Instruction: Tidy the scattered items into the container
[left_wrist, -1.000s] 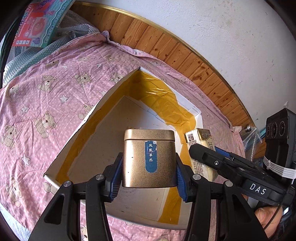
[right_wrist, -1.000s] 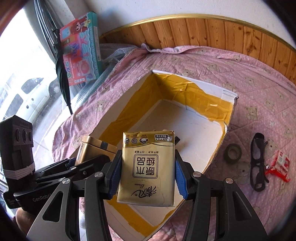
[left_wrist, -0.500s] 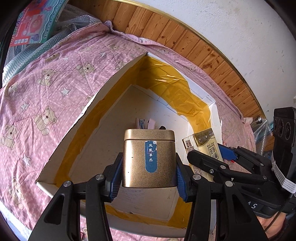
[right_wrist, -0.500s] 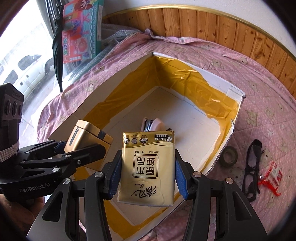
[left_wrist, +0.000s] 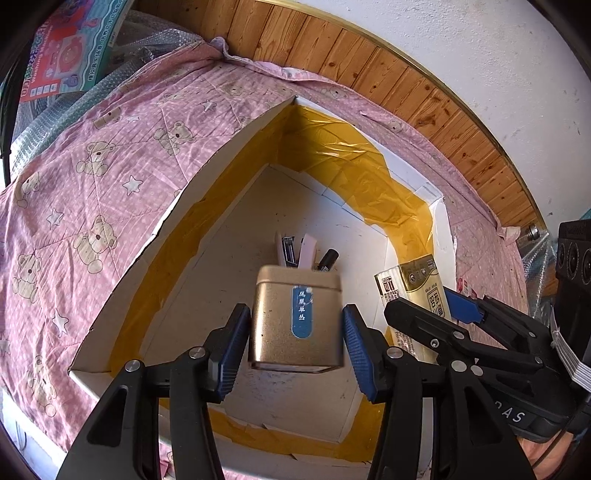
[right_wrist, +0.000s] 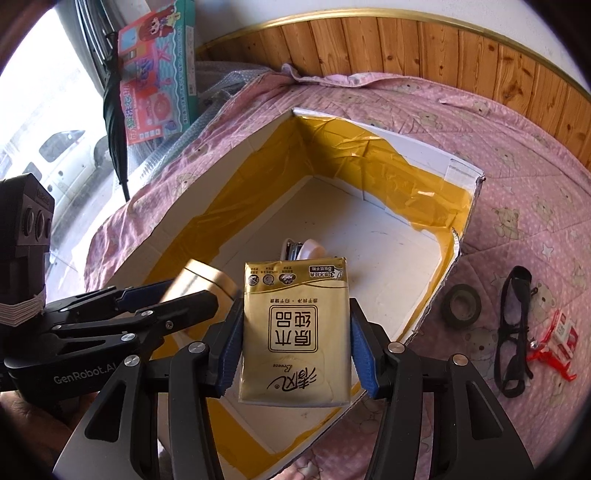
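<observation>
The left gripper (left_wrist: 295, 332) is spread over the white box (left_wrist: 177, 206); a gap shows on both sides between its blue pads and the gold tin (left_wrist: 295, 317). The tin is square, with a lid and a blue label, and looks blurred. The right gripper (right_wrist: 295, 332) pinches a gold tissue pack (right_wrist: 295, 332) with black print above the box. On the pink quilt (right_wrist: 535, 184) beside the box lie a tape roll (right_wrist: 461, 304) and glasses (right_wrist: 511, 328).
</observation>
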